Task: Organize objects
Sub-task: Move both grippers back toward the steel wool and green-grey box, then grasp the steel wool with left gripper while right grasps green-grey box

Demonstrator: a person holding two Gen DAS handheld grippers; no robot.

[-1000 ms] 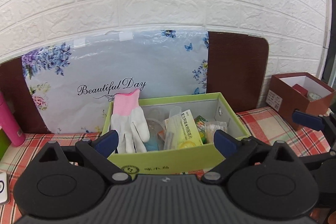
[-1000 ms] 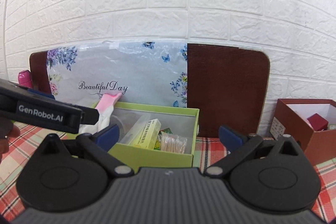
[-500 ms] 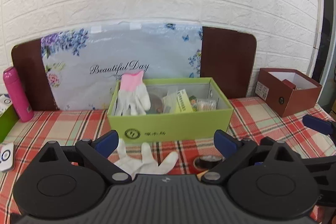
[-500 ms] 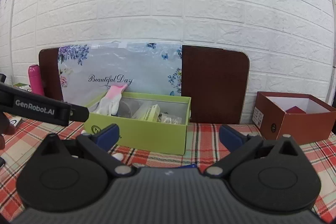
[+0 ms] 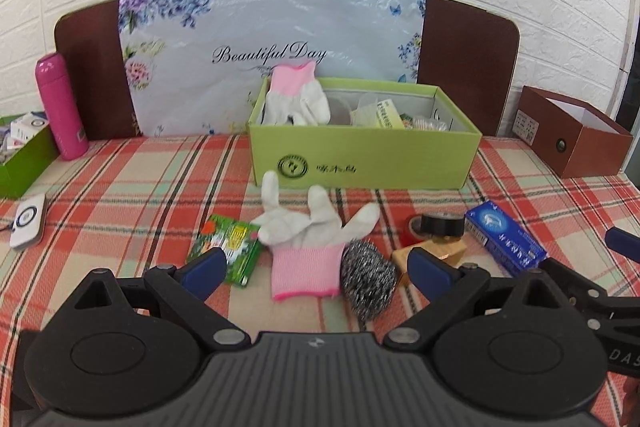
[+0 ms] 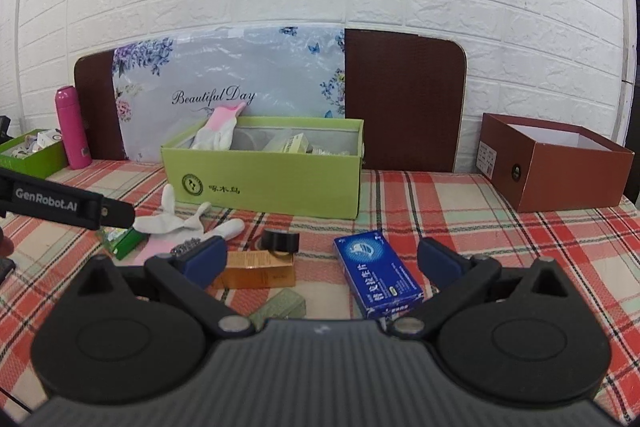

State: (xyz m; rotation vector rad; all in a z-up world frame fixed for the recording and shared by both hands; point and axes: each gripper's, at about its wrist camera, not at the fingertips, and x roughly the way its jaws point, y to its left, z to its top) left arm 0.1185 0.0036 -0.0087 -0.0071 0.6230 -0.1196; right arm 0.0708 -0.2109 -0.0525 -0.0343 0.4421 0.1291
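Between open left claw (image 5: 316, 269) tips: glove (image 5: 310, 245), scourer (image 5: 368, 285).

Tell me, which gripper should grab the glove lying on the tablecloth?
Probably the left gripper: open, with the glove straight between its fingers. The right gripper, also open, faces the blue box instead.

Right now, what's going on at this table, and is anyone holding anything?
A person is sorting clutter with two handheld grippers. Both the left gripper and the right gripper are open and hold nothing. One glove hangs over the rim of the green box; its mate lies on the plaid cloth beside a steel scourer, a green packet and a blue box.
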